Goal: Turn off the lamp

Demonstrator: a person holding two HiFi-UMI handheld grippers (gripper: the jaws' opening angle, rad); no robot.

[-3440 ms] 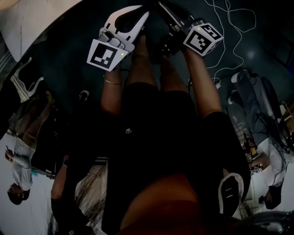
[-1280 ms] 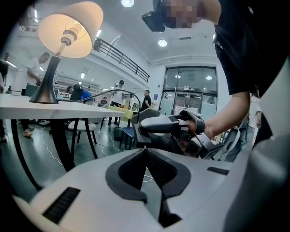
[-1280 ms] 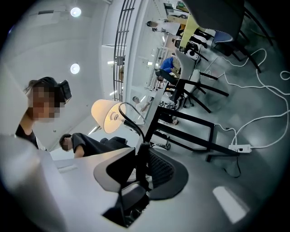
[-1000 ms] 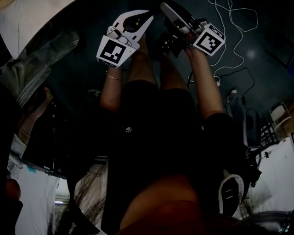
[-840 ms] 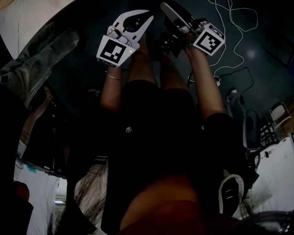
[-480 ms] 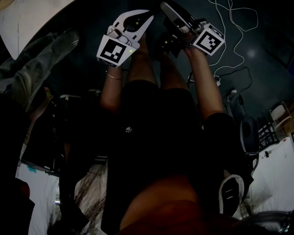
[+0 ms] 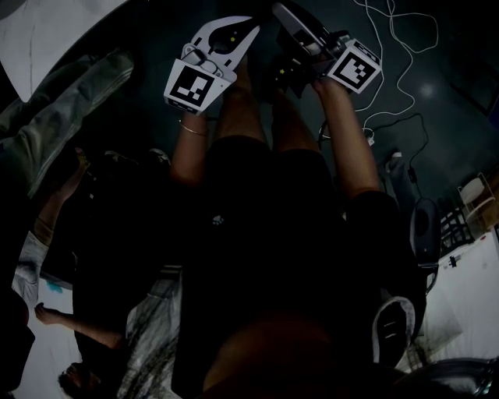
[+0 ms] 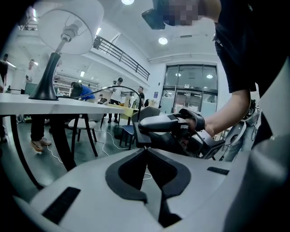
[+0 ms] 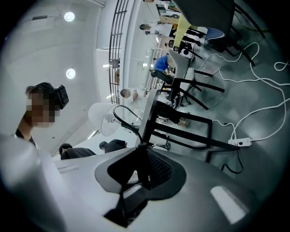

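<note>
The lamp (image 8: 64, 28) has a white shade and a dark cone base; it stands on a white table (image 8: 68, 107) up at the left of the left gripper view. The right gripper view shows the lamp's shade (image 9: 105, 118) and its black cable beside the tilted table (image 9: 152, 108). I cannot tell whether it is lit. My left gripper (image 8: 145, 148) is shut and empty, below table height. My right gripper (image 9: 141, 146) is shut and empty too, and shows close ahead as a dark right gripper body (image 8: 170, 129). Seen from the head, left gripper (image 7: 248, 25) and right gripper (image 7: 277, 11) hang side by side before the person's legs.
White cables (image 7: 394, 47) trail over the dark floor, and a power strip (image 9: 240, 142) lies past the table legs. A dark chair (image 8: 145, 113) stands behind the table. Grey-trousered legs (image 7: 62, 109) are at the head view's left. Other people sit or stand far back.
Both grippers stay shut and hold almost still. The grey-trousered legs at the head view's left have shifted, and the surroundings there have changed.
</note>
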